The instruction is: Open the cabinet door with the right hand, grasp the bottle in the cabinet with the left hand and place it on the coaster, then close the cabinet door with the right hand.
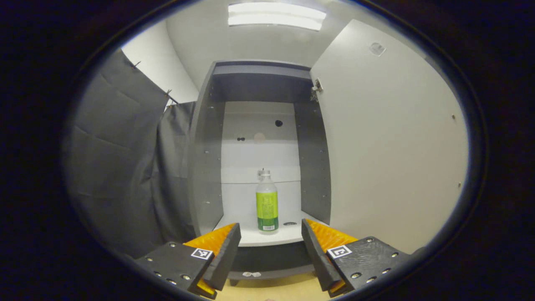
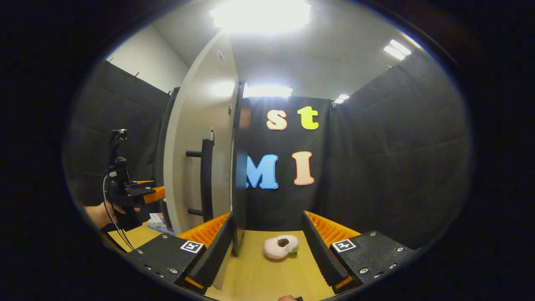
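Note:
A clear bottle (image 1: pixel 267 200) with a green label stands upright on the white cabinet shelf (image 1: pixel 250 238), straight ahead in the left gripper view. My left gripper (image 1: pixel 271 244) is open just in front of the shelf's edge, short of the bottle. The cabinet door (image 1: pixel 388 146) is swung wide open on the right. In the right gripper view the door (image 2: pixel 200 125) is seen nearly edge-on with its black bar handle (image 2: pixel 207 175). My right gripper (image 2: pixel 267 246) is open, the door's edge just inside its left finger. A pink round coaster (image 2: pixel 281 246) lies on the wooden table (image 2: pixel 259 276) beyond. A hand holds the left gripper (image 2: pixel 156 194) at far left.
Black cloth (image 1: pixel 121 167) hangs left of the cabinet and forms the walls (image 2: pixel 397 167) behind the table. A small flat object (image 2: pixel 156 219) lies on the table near the cabinet's foot. The cabinet's dark side panels (image 1: pixel 313 159) flank the bottle closely.

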